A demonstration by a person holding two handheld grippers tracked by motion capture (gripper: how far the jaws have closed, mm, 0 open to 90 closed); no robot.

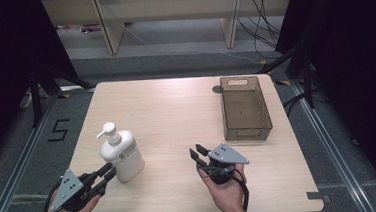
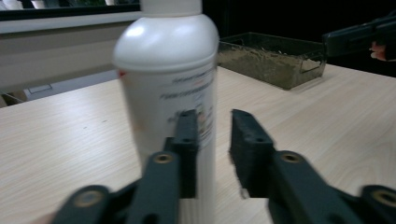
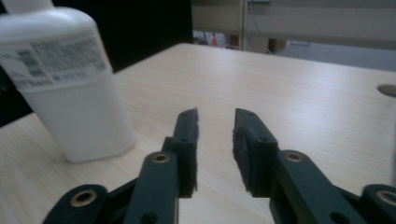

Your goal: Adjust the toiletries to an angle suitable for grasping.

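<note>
On the near left of the table (image 1: 176, 107) stands a white pump bottle (image 1: 121, 153), upright, with the left gripper (image 1: 108, 172) just beside its near side, jaws parted by a narrow gap and holding nothing. From the left gripper view that gap looks too narrow for the bottle's body, so I'd judge the tongs need opening wider before they go around it, then closing low on the flat label side (the rounded shoulder would likely slip). The right gripper (image 1: 199, 153) hovers near the middle, also slightly open and empty, well apart from the bottle. A brown translucent bin (image 1: 245, 109) sits empty at the far right. Pale wood-grain tabletop, grey floor around it, dark curtains either side, cables trailing beyond.
</note>
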